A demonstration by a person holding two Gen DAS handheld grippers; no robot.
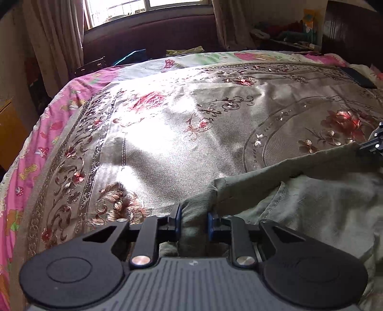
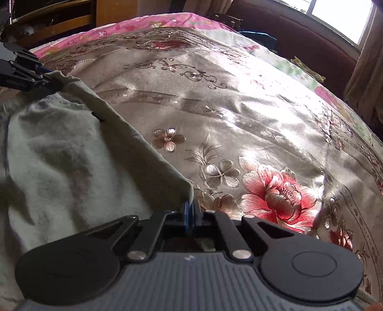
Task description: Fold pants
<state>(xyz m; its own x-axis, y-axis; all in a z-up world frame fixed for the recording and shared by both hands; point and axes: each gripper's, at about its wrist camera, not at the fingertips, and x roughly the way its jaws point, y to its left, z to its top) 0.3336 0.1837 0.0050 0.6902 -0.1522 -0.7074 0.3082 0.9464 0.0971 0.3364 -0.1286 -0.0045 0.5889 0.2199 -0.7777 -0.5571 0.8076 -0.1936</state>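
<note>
While your left gripper (image 1: 193, 221) pinches a thick bunched corner of the pants (image 1: 311, 203), its blue pads stand partly apart with the gathered cloth filling the gap between them. Your right gripper (image 2: 190, 214) is closed almost flat, its pads nipping a thin corner of the same edge. In the left wrist view you can see that right gripper (image 1: 373, 143) at the far right edge, clamped on the other end of the band; in the right wrist view the left gripper (image 2: 51, 81) shows at the upper left, holding its corner.

You have the grey-green pants (image 2: 71, 155) stretched between the two tools, the held edge running as a taut folded band from one to the other. The cloth behind that band is rumpled and paler, with a curved seam showing near the band. The pants sit at the near side of the bedspread (image 1: 179, 131), a shiny beige cover with red flowers, which lies over a pink sheet (image 1: 47, 134). Beyond the bed you see a window (image 1: 148, 7) and curtains (image 1: 55, 36).
</note>
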